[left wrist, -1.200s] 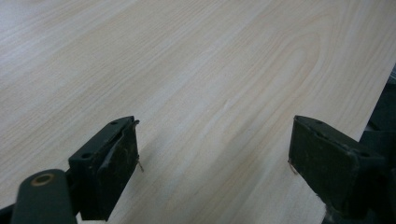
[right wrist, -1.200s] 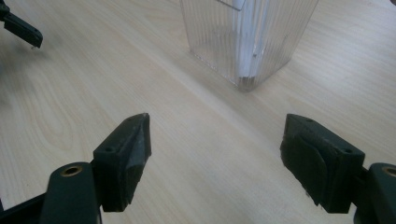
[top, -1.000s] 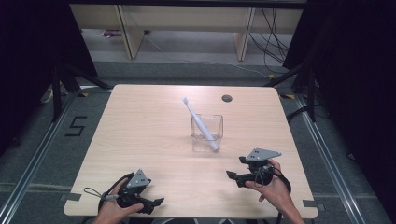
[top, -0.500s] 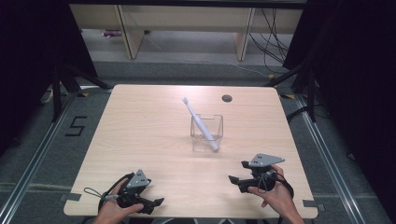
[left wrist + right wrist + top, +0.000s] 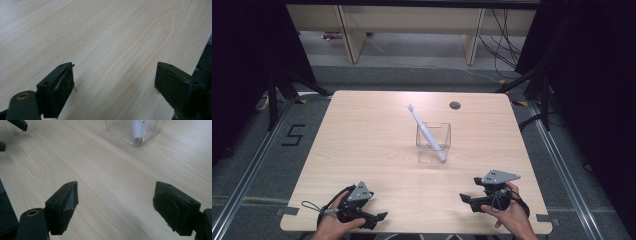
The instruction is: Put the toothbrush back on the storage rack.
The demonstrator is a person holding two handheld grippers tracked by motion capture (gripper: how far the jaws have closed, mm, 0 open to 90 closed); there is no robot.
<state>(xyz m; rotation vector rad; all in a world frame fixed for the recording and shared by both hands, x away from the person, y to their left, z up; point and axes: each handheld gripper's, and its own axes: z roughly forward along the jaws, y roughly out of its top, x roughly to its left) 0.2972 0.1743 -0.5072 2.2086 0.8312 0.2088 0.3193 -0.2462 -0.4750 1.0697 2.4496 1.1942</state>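
A white toothbrush [image 5: 426,133] leans to the upper left in a clear square cup [image 5: 433,143] near the middle of the wooden table [image 5: 362,140]. The cup's ribbed base [image 5: 136,131] also shows ahead of the right gripper. My left gripper [image 5: 376,217] [image 5: 115,67] rests by the front left edge, open with bare wood between its jaws. My right gripper [image 5: 469,194] [image 5: 116,186] sits at the front right, pointing left. Its jaws have just been opening and stand wide, with nothing between them.
A small dark round hole [image 5: 455,105] sits near the table's far edge. The left gripper's jaw tips [image 5: 17,125] show at the top left of the right gripper view. Wooden shelving [image 5: 412,30] and cables [image 5: 502,40] lie beyond the table, and dark frame legs flank it.
My right hand has drawn back a little toward the table's front edge. The left gripper, the cup and the toothbrush have stayed put.
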